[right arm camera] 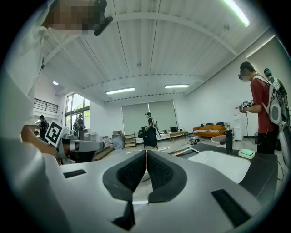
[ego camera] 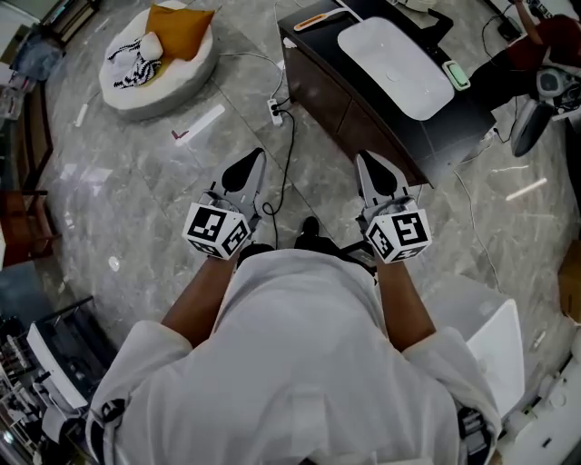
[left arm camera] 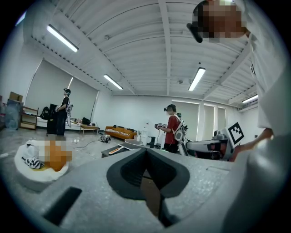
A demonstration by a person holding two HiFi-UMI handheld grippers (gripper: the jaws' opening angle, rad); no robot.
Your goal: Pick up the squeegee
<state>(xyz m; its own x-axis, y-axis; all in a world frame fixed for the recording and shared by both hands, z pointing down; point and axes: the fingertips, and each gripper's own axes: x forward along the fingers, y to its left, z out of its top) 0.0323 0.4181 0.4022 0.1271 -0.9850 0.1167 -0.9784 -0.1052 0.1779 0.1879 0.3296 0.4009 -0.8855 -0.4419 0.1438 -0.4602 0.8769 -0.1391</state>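
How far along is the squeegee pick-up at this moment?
Done: nothing yet. The orange-handled tool, probably the squeegee, lies on the black counter. In hand: nothing. The left hand-held gripper and the right hand-held gripper are both shut and empty, short of the counter. Left: reach the tool, open the jaws, grip it and lift.
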